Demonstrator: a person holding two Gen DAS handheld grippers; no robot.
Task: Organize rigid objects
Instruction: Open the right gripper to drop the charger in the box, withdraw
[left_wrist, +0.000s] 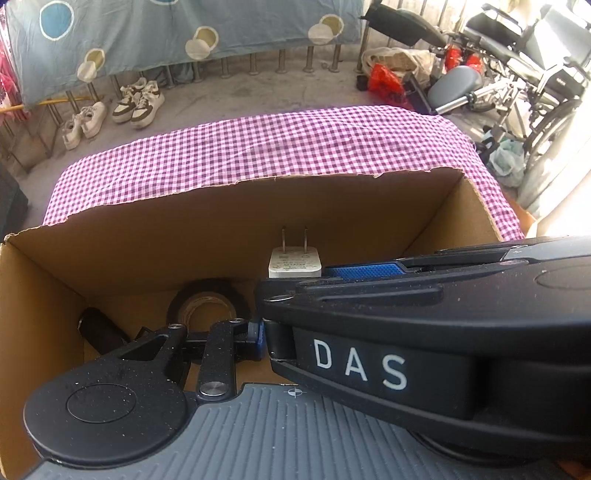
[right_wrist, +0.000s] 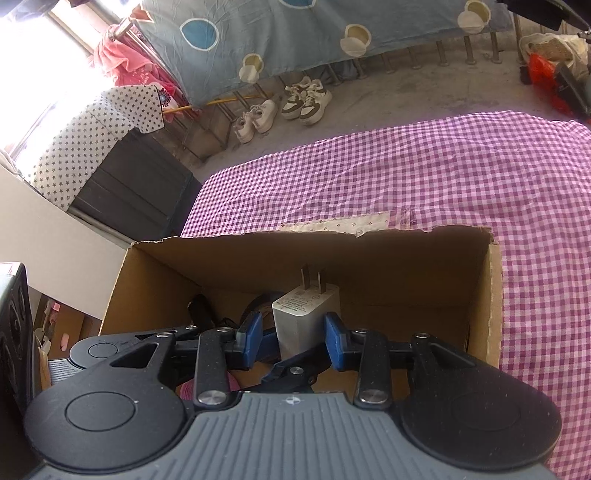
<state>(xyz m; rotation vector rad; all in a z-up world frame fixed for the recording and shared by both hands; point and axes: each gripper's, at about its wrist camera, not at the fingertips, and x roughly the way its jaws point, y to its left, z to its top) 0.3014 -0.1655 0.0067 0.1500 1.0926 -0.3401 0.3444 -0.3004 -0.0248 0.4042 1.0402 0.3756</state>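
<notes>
Over the open cardboard box (right_wrist: 406, 273), the right gripper (right_wrist: 299, 332) holds a white wall charger (right_wrist: 304, 314) with its two metal prongs pointing up; the blue pads (right_wrist: 334, 339) sit on either side of the charger's body, and the left one looks pressed against it, while the right one is at its lower corner, so it appears pinched between them. The charger hangs inside the box's walls, near the far side, above the items on the bottom. From the left wrist view the same charger (left_wrist: 294, 263) shows just past the right gripper (left_wrist: 354, 273), whose black body marked "DAS" crosses the frame from the right and covers most of what lies ahead. Only one finger of the left gripper (left_wrist: 258, 338) is visible, its blue pad just beside the other tool's body, so I cannot tell whether its jaws are spread or closed. On the box floor lie a roll of black tape (left_wrist: 207, 301), flat, and to its left a dark cylindrical object (left_wrist: 98, 326) that is too shadowed to name. The box (left_wrist: 147, 251) has a torn upper edge and rests on a purple and white checked cloth (left_wrist: 295, 147) covering the table. Beyond the table, two pairs of sneakers (left_wrist: 138, 99) stand on the concrete floor below a blue sheet with circle prints (left_wrist: 184, 29), and a wheelchair (left_wrist: 532, 74) stands at the far right.
</notes>
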